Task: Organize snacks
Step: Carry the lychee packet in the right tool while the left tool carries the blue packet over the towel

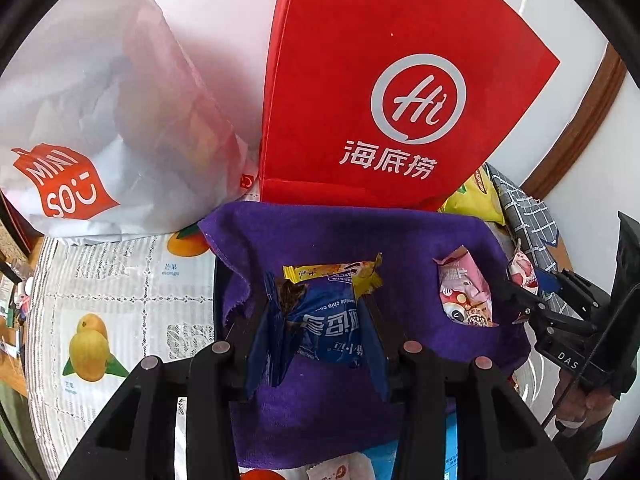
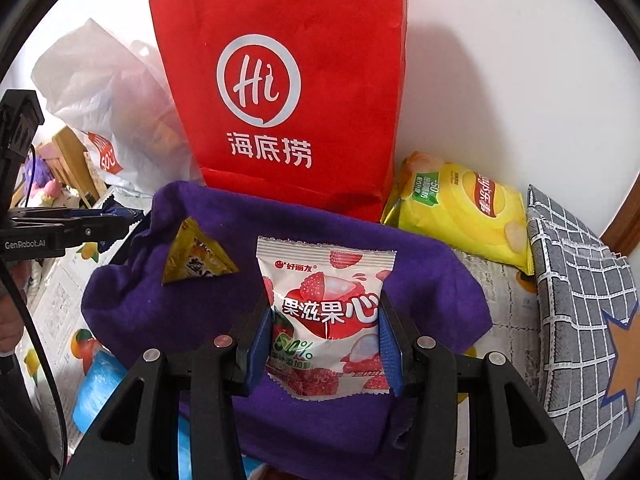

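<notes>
My left gripper (image 1: 318, 316) is shut on a blue cookie packet (image 1: 324, 326) and holds it above the purple cloth (image 1: 320, 232). A yellow snack bar (image 1: 332, 274) lies on the cloth just beyond it, and a pink snack packet (image 1: 466, 294) lies to the right. My right gripper (image 2: 324, 328) is shut on a white and red lychee gummy packet (image 2: 326, 312) above the same cloth (image 2: 200, 300). A yellow triangular packet (image 2: 196, 258) lies on the cloth to its left. The right gripper also shows at the right edge of the left wrist view (image 1: 520, 300).
A red paper bag (image 1: 380, 92) stands behind the cloth, with a white MINISO plastic bag (image 1: 92, 120) to its left. A yellow chip bag (image 2: 464, 212) and a grey checked cushion (image 2: 580, 292) lie at the right. A fruit-print tablecloth (image 1: 120, 300) covers the table.
</notes>
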A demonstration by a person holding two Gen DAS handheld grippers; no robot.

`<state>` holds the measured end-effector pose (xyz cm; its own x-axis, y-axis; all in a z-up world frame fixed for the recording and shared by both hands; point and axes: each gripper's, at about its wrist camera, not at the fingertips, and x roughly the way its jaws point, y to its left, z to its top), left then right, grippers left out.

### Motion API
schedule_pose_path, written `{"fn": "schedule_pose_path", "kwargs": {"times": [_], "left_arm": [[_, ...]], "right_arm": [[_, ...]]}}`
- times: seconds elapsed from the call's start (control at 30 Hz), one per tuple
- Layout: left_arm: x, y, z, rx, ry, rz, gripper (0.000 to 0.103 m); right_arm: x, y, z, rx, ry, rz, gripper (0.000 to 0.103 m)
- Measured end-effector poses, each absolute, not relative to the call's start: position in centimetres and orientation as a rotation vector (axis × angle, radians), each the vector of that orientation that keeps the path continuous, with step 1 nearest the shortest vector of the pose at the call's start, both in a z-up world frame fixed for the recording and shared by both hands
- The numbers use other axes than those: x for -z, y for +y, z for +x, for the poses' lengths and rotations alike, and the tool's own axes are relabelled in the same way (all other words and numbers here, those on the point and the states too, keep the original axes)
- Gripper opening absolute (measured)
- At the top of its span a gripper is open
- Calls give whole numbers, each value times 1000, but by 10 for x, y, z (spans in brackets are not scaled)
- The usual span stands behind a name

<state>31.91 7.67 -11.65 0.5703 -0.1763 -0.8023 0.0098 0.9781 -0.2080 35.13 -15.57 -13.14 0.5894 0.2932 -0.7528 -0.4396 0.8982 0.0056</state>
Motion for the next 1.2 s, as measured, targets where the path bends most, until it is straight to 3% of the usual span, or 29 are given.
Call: {"fn": "schedule_pose_path", "kwargs": {"times": [1.2], "left_arm": [[124,86,325,73,1001,-204,40]], "right_arm": [[137,-163,355,-414,856,-190,47]]}}
